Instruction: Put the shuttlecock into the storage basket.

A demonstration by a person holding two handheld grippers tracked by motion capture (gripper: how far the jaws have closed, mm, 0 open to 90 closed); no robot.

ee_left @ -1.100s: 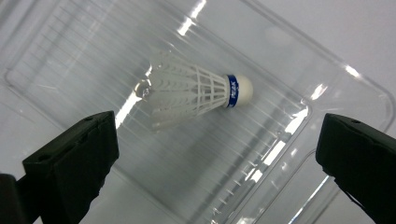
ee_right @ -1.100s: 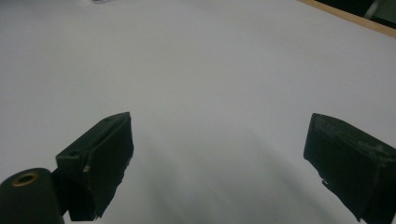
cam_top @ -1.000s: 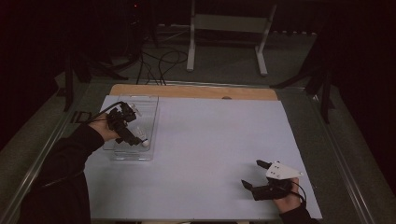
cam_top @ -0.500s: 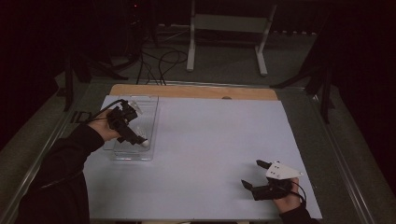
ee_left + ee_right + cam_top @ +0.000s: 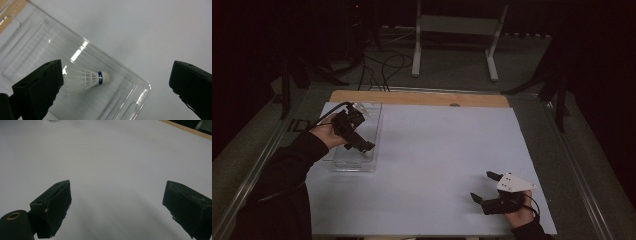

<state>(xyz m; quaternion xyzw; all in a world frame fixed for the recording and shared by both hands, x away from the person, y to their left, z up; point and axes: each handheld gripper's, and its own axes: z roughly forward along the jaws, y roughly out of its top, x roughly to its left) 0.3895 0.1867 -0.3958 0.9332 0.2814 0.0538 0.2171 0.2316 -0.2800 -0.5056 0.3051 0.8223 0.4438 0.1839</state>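
One shuttlecock (image 5: 85, 78) lies on its side in the clear tray (image 5: 140, 86), cork away from the spread left tool (image 5: 362, 148) just above, while the right tool (image 5: 482, 187), also spread, rests well apart on the surface (image 5: 437, 150).

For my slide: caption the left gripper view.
Open left gripper over a shuttlecock lying in a clear tray.

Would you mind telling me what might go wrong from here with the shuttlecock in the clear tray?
1. The shuttlecock lies on its side in the clear tray, skirt by one finger of the open left gripper; closing there might crush the feathers.
2. The tray looks light, so a finger could catch its rim and drag it across the white sheet.
3. The right gripper sits apart, not steadying the tray.
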